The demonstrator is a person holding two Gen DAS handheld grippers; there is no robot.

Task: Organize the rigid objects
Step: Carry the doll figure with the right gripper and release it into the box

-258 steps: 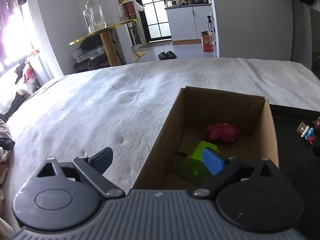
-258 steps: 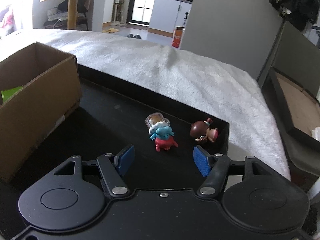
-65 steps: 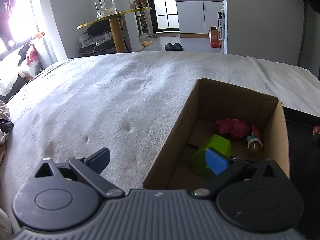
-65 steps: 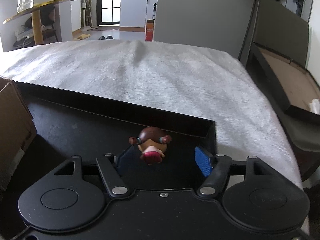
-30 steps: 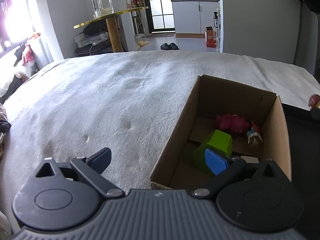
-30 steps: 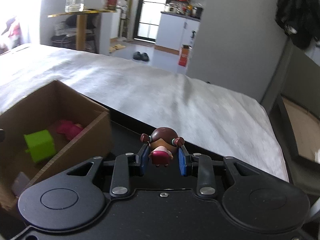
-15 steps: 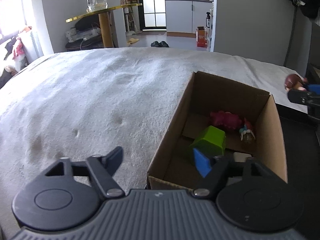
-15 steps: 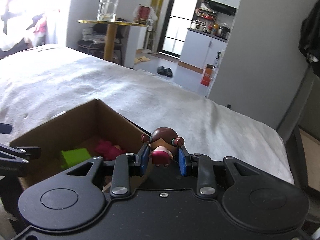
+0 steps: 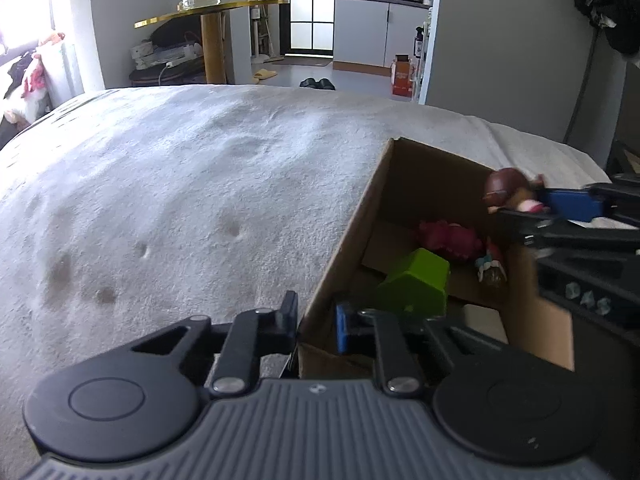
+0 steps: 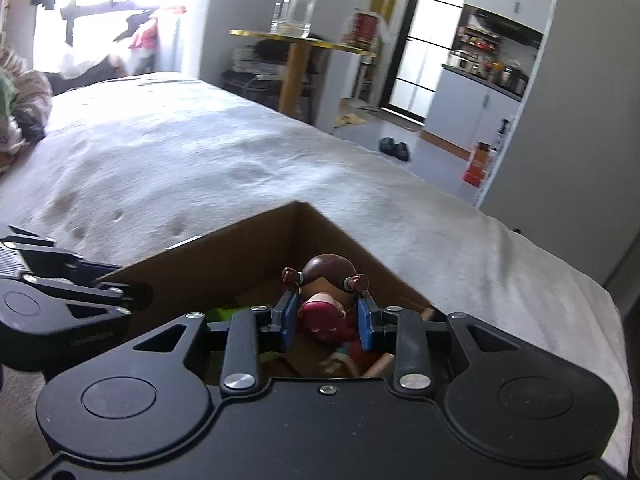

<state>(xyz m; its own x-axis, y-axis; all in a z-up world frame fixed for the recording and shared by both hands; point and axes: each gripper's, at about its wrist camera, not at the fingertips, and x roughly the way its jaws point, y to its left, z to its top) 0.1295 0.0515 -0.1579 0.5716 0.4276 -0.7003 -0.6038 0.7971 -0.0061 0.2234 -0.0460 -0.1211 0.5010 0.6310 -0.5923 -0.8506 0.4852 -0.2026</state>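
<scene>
Blue pads of the right tool point(image 10: 326, 320) hold the doll figure point(image 10: 326, 286) by its body, closed on it, and this tool is now above the open cardboard box point(image 10: 240, 256); a second ago it was beside the box, over the black tray. In the left wrist view the doll figure point(image 9: 510, 194) hangs over the right wall of the box, not yet let go. The left tool point(image 9: 316, 318) has changed too: its jaws, wide open a second ago, are closing on the near left corner of the cardboard box point(image 9: 344, 248), with the wall between the pads. I judge that the left tool steadies the box while the right one brings the last toy.

Inside the box lie a green block point(image 9: 416, 280), a pink toy point(image 9: 448, 236) and a small figure point(image 9: 490, 268) against the right wall. The box stands on the bed point(image 9: 180, 184), which has a white cover. The remaining step seems to be lowering and releasing the doll.
</scene>
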